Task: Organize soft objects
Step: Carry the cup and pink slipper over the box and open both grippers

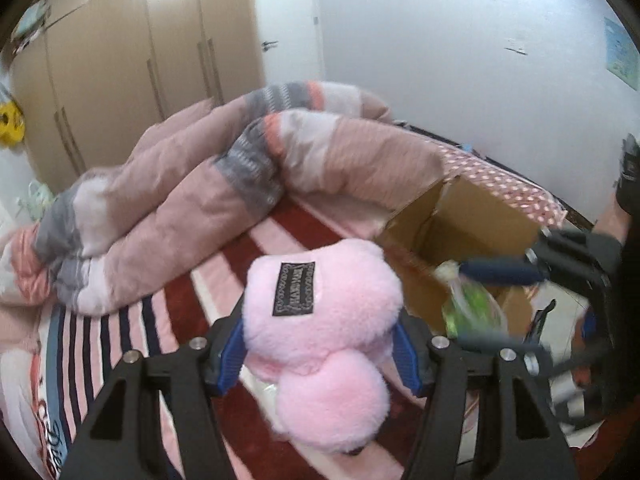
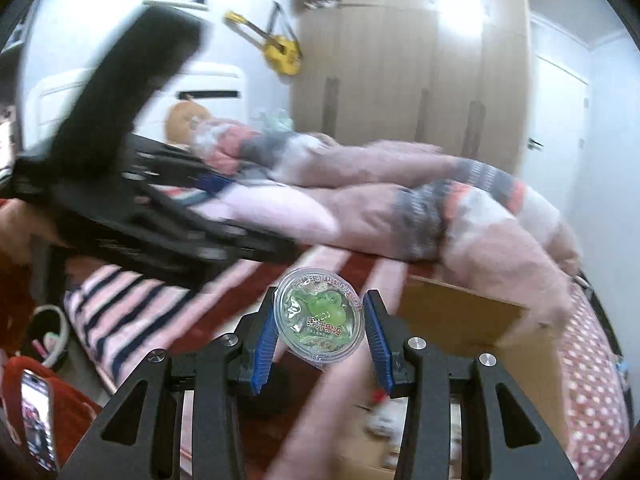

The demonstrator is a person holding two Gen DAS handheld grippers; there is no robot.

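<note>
My left gripper (image 1: 320, 344) is shut on a pink plush toy (image 1: 324, 320) with a black label, held above the striped bedspread (image 1: 248, 276). My right gripper (image 2: 320, 328) is shut on a clear round jelly cup (image 2: 320, 314) with green contents. In the left wrist view the right gripper (image 1: 484, 308) is blurred and holds the cup (image 1: 472, 304) over the open cardboard box (image 1: 480, 224). The box (image 2: 460, 316) lies just right of and below my right gripper. The left gripper body (image 2: 120, 184) shows blurred at the left of the right wrist view.
A rumpled pink and grey quilt (image 1: 200, 176) lies across the bed behind the box. A wardrobe (image 1: 120, 64) and a white door (image 1: 288, 24) stand at the back. A yellow guitar (image 2: 280, 50) hangs on the wall. A phone (image 2: 38, 424) lies at lower left.
</note>
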